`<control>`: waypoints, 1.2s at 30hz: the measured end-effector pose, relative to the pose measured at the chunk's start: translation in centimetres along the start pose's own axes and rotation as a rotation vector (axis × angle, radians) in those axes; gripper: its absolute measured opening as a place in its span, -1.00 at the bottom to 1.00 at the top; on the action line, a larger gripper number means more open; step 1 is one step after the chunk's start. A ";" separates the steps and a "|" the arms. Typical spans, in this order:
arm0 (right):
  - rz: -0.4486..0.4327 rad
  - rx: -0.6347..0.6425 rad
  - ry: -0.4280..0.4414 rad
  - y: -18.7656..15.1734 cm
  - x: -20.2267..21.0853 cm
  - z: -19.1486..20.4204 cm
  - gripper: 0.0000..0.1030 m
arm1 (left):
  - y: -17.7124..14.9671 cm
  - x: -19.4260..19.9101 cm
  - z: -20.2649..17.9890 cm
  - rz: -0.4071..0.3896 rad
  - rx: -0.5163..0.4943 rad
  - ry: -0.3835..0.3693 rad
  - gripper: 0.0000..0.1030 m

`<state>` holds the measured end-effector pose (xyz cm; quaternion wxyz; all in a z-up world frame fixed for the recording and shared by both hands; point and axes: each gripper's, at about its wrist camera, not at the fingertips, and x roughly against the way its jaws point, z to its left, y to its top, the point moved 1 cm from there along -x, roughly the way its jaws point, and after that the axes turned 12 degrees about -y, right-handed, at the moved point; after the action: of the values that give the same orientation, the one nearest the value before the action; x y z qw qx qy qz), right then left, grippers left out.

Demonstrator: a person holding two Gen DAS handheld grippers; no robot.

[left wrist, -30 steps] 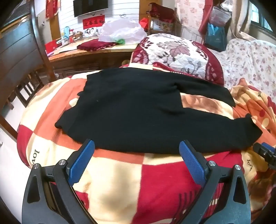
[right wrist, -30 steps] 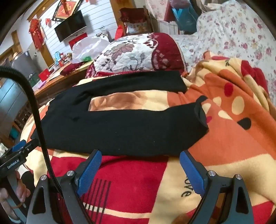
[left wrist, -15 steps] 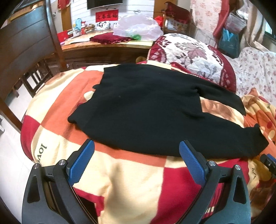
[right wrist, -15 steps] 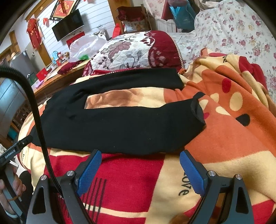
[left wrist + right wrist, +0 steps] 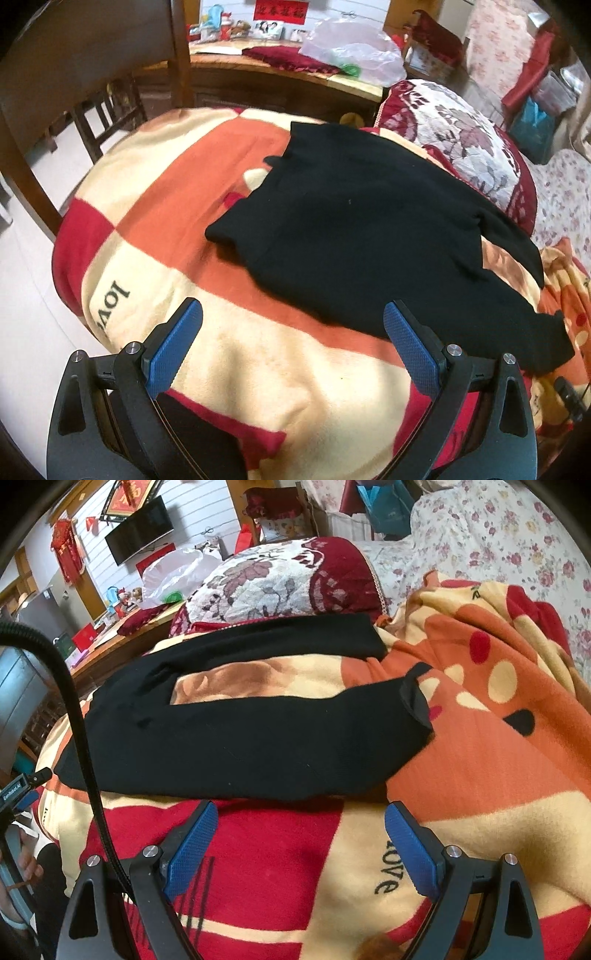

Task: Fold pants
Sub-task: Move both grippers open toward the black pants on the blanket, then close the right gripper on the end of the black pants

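Hand-held gripper agape, pants lengthwise left–right, cuffs rt

The left gripper and the right gripper are both held level with jaws spread wide, nothing gripped between them.

A wooden desk stands behind the blanket-covered bed, a dark chair beside it, a television on the white panelled wall.

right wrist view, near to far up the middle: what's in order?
Right tool, open → red and cream blanket → near leg of the black pants → blanket strip → far leg → floral cushion.
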<state>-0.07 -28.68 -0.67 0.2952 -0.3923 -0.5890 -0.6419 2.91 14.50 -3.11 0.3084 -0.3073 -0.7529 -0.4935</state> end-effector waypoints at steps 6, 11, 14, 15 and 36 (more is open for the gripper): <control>0.018 -0.004 -0.007 -0.2 -0.5 -0.3 0.78 | 0.3 -0.8 0.3 0.015 0.038 -0.012 0.93; 0.024 0.003 -0.010 -0.2 -0.8 -0.1 0.78 | 0.6 -1.7 0.7 0.024 0.067 -0.005 0.93; 0.025 0.000 -0.007 -0.2 -0.8 -0.1 0.78 | 0.8 -1.7 0.5 0.018 0.054 0.005 0.93; 0.024 -0.004 -0.002 -0.1 -0.8 -0.1 0.78 | 0.9 -1.7 0.3 0.016 0.042 0.010 0.93; -0.036 0.018 0.056 12.6 -4.0 0.7 0.78 | 9.0 -3.6 -6.1 0.014 -0.155 -0.121 0.93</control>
<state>12.72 -29.94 2.56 0.3033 -0.3608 -0.5934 -0.6525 13.05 11.11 1.04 0.2412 -0.3647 -0.7275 -0.5287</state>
